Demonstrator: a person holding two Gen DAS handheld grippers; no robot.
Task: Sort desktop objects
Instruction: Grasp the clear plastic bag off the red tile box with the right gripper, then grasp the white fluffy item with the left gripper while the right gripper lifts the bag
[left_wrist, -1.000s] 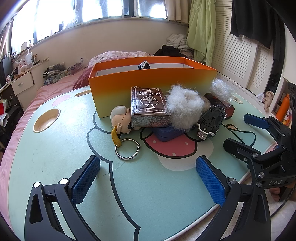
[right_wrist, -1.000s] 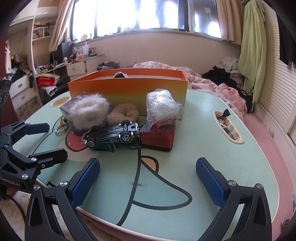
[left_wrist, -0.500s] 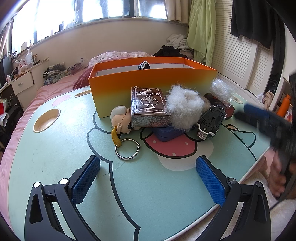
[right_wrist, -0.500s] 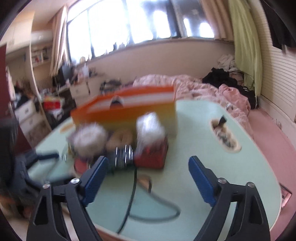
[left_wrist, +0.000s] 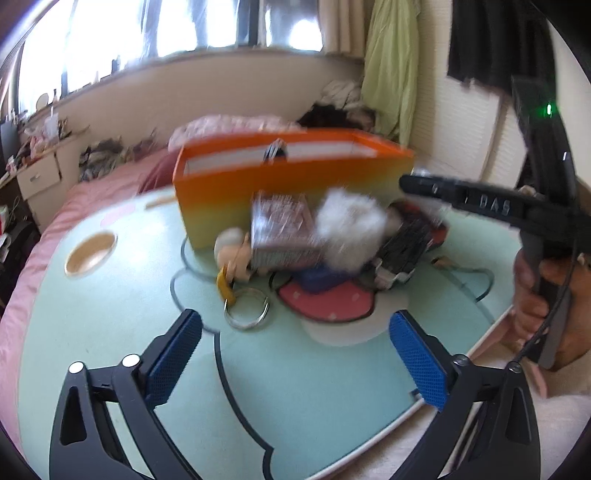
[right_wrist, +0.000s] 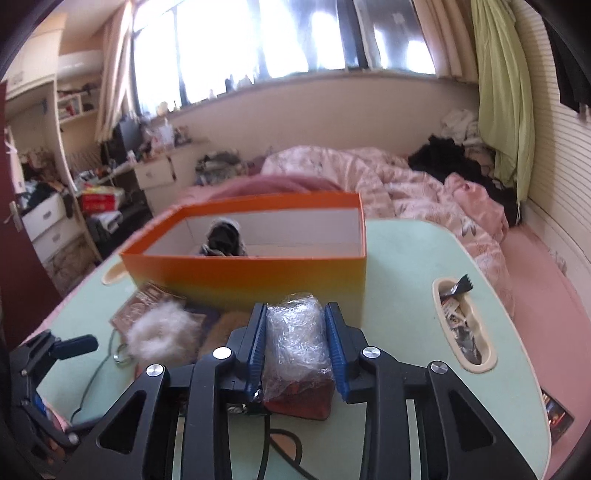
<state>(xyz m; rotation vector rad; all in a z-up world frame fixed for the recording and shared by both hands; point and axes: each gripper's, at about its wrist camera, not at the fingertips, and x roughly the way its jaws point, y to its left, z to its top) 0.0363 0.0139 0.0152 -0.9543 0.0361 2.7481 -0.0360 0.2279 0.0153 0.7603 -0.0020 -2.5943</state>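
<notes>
Clutter is lying heaped on the table (left_wrist: 110, 369) just in front of the orange box (right_wrist: 258, 273): a card box (left_wrist: 282, 229), a white pompom (left_wrist: 349, 229), a toy car (left_wrist: 402, 251), a figurine (left_wrist: 234, 247) with a key ring (left_wrist: 247, 310), and a plastic-wrapped bundle (right_wrist: 295, 332) sitting on a red block (right_wrist: 299, 397). Right gripper (right_wrist: 295, 345) is closing its 2 blue pads on that bundle, and both are pressing its sides. Left gripper (left_wrist: 295, 354) is hovering near the table's near edge, its jaws wide apart and narrowing slightly, with nothing between them. Inside the box, 1 dark furry item (right_wrist: 223, 240) is resting at the left.
</notes>
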